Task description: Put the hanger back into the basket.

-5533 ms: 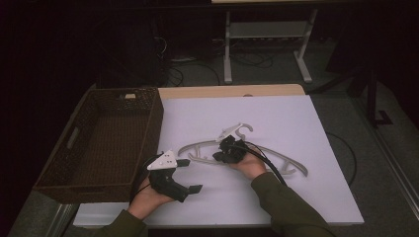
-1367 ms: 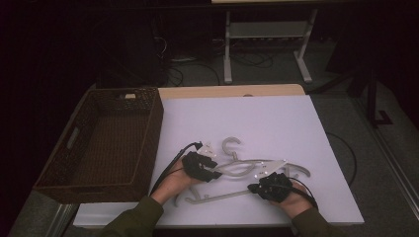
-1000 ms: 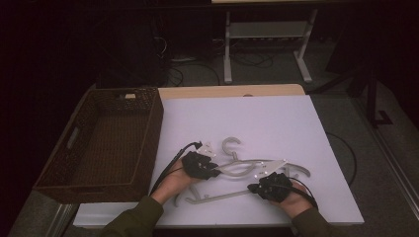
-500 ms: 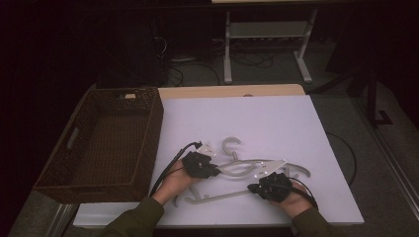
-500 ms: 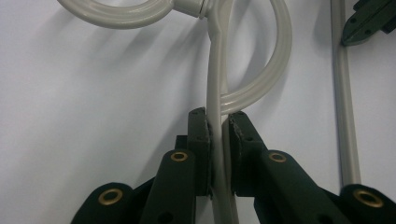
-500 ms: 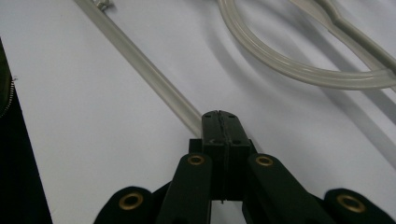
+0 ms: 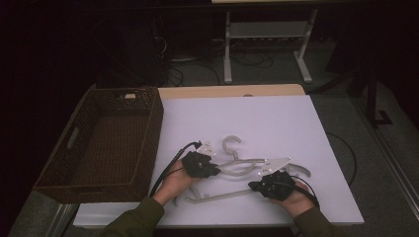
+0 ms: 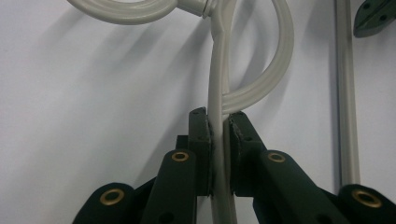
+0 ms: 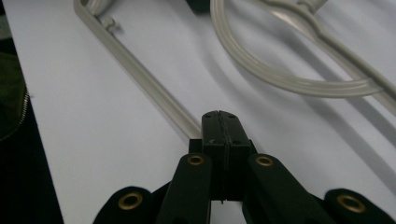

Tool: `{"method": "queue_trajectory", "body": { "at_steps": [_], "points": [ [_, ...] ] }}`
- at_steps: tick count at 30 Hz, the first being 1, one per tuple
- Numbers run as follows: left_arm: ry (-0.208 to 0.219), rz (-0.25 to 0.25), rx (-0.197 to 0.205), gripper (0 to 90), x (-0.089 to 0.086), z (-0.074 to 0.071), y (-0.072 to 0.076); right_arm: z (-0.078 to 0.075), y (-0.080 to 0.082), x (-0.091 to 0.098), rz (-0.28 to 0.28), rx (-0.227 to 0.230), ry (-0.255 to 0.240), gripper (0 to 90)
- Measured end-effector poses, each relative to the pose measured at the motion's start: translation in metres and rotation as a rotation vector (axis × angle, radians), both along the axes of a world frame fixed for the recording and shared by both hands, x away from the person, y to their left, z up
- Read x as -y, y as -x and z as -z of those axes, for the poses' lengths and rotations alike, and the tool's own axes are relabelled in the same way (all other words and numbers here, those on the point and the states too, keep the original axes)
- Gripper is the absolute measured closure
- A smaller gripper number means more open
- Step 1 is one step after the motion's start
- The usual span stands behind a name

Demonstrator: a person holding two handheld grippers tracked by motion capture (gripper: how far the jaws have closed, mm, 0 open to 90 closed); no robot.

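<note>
Your table top (image 7: 276, 118) is plain white, no pattern, with a tan wood strip along its far edge. Left of it the basket (image 7: 74, 163) is dark brown woven wicker. Hangers (image 7: 242, 168) lying on the white top are pale grey-beige plastic, ribbed lines along the curved parts. Your left gripper (image 8: 219, 128) is black, brass-coloured rivets on the linkage; the right gripper (image 9: 220, 126) is the same black with brass rivets. Your sleeves (image 7: 138, 219) are dark olive green. Beyond the table the floor is dark grey, with a light grey metal stand (image 7: 267, 34) on it.
</note>
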State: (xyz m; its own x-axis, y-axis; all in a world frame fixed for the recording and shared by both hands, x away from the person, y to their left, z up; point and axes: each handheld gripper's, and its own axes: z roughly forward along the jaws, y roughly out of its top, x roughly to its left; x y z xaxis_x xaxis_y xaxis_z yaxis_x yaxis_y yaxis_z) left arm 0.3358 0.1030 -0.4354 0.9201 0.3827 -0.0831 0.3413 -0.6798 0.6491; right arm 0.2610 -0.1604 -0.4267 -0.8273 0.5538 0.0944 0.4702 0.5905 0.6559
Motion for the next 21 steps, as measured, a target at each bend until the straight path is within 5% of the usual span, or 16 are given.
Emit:
{"method": "queue_trajectory", "body": {
  "at_steps": [3, 8, 14, 21],
  "points": [
    [-0.008, 0.006, 0.005, 81.6, -0.001, -0.001, 0.000, -0.003, 0.001, 0.003, 0.013, 0.006, -0.029, 86.3],
    [-0.016, -0.003, 0.017, 81.7, -0.001, -0.010, 0.000, -0.010, 0.003, 0.009, 0.066, 0.009, -0.097, 61.6],
    [-0.010, -0.032, 0.021, 81.7, -0.006, -0.023, -0.004, -0.014, 0.008, 0.018, 0.093, 0.048, -0.134, 42.2],
    [-0.017, -0.064, 0.031, 81.7, -0.010, -0.041, -0.009, -0.019, 0.015, 0.028, 0.103, 0.103, -0.161, 34.3]
  ]
}}
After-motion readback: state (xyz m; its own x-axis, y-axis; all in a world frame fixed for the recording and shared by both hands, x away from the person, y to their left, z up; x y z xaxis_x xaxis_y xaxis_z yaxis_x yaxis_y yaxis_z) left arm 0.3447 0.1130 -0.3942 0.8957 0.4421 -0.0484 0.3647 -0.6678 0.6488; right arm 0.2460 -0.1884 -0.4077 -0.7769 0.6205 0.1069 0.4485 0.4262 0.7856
